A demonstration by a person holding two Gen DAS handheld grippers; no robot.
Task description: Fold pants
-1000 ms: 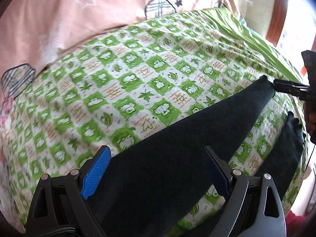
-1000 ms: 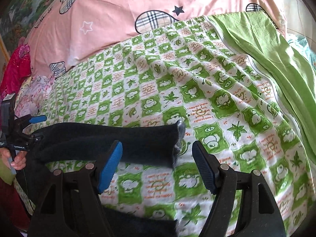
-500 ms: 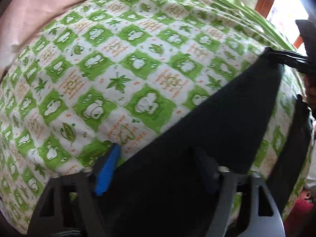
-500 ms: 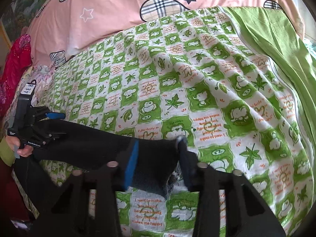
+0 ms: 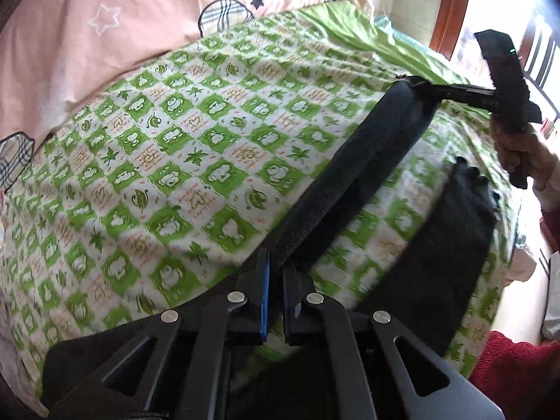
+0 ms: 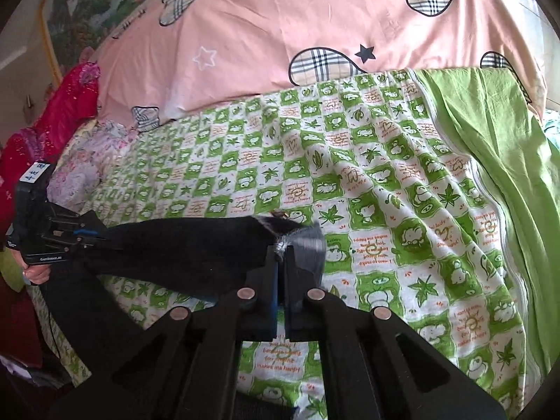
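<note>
Black pants (image 5: 367,175) hang taut (one leg lifted) between clamped jaws.

Daylight enters from a window (image 5: 507,17) at right, overexposed to white; fisheye curvature bends both views, corners vignette black, and lower bedsheet (image 5: 350,280) smears with motion blur.

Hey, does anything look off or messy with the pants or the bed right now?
Nothing damaged or spilled. The black pants are stretched taut between the left claw and right claw; the green checked sheet is wrinkled.
</note>
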